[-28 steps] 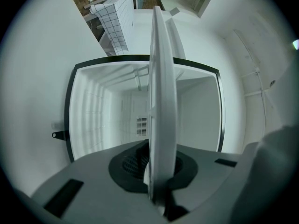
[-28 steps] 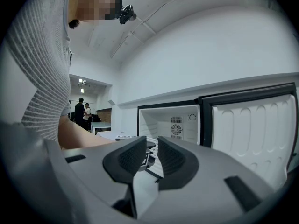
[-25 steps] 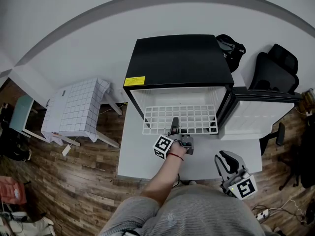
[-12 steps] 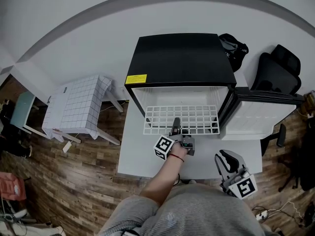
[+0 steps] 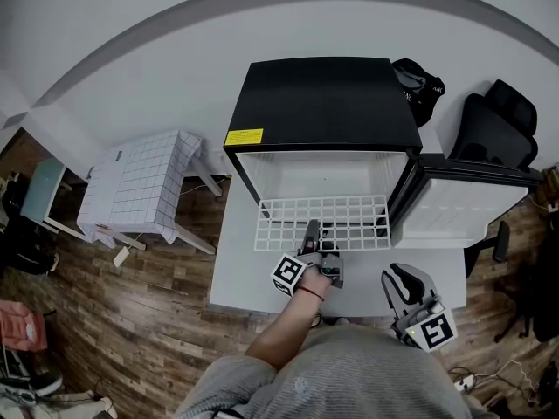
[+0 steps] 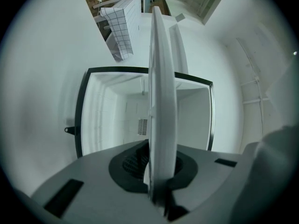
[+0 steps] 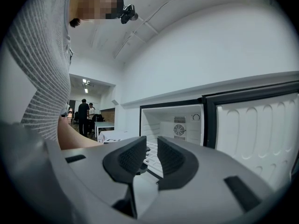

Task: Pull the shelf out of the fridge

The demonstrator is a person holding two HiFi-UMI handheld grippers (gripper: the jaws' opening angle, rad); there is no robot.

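Observation:
A black mini fridge (image 5: 323,103) stands on a white platform (image 5: 249,278) with its door (image 5: 463,206) swung open to the right. The white wire shelf (image 5: 336,209) sticks partly out of the white cabinet. My left gripper (image 5: 311,231) is shut on the middle of the shelf's front edge. In the left gripper view the shelf (image 6: 161,92) runs edge-on as a white band between the jaws, into the fridge cavity (image 6: 117,115). My right gripper (image 5: 395,279) hangs at the platform's front right, apart from the shelf. Its jaws (image 7: 152,141) stand a little open with nothing between them.
A small table under a checked cloth (image 5: 140,186) stands left of the fridge. A black chair (image 5: 489,125) and a black bag (image 5: 417,81) sit behind the door. Wooden floor surrounds the platform. Two people (image 7: 85,115) stand far off in the right gripper view.
The shelf has slid a little further out of the fridge toward me, with my left gripper still clamped on its front edge. My right gripper has stayed in place.

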